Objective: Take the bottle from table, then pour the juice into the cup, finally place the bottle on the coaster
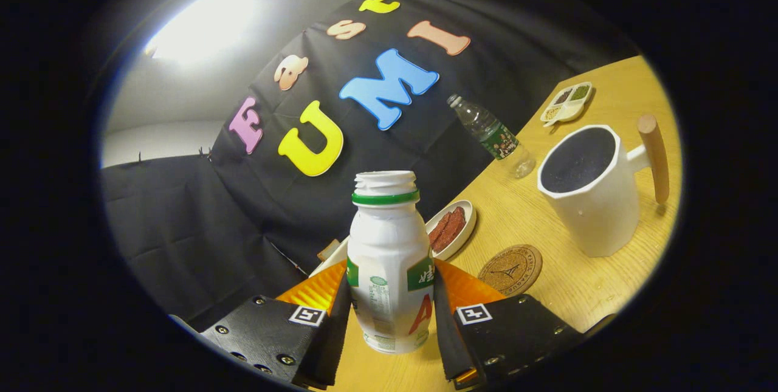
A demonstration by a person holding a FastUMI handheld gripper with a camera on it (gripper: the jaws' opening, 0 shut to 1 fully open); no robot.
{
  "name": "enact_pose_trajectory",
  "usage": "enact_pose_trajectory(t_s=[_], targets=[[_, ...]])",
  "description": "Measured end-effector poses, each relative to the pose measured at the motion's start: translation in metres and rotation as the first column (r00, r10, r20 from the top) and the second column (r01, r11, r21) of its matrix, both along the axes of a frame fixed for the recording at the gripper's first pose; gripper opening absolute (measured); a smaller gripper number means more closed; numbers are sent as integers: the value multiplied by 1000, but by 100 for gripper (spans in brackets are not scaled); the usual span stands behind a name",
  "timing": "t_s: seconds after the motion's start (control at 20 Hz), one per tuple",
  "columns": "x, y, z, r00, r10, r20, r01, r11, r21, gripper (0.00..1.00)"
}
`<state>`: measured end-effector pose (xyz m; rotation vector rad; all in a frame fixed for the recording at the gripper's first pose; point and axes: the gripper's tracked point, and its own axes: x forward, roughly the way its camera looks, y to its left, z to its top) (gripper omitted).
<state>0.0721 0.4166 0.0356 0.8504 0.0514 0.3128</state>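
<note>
Between my gripper's (392, 313) two fingers sits the white juice bottle (389, 264), and both fingers press against its sides, so I have it clamped around the lower body. Its cap is off: the threaded neck is open, with a green ring just beneath it, and a green band with printing wraps the body. The whole scene leans in my view, and the bottle's base appears to hang clear of the wooden table (547, 246), though I can't be fully certain of that.

Just ahead of my right finger lies a round cork coaster (511, 268), flat on the table with nothing on it. Beyond it stands the white cup (592, 188) with a dark inside and a wooden handle on its far side; I can't tell whether anything is in it.

Behind the bottle, close to it, is an oval dish (453, 228) holding reddish slices. Farther off, near the booth wall, a clear plastic water bottle (492, 135) stands with a green label, and past the cup is a small divided tray (566, 103) with bits of food in its sections.
</note>
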Motion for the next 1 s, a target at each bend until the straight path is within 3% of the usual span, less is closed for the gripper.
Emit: enact_pose_trajectory(t_s=[0.25, 1.0], targets=[[2, -9, 7, 1000, -10, -13, 12, 986, 168, 63], [7, -35, 7, 997, -37, -65, 61, 905, 421, 63]])
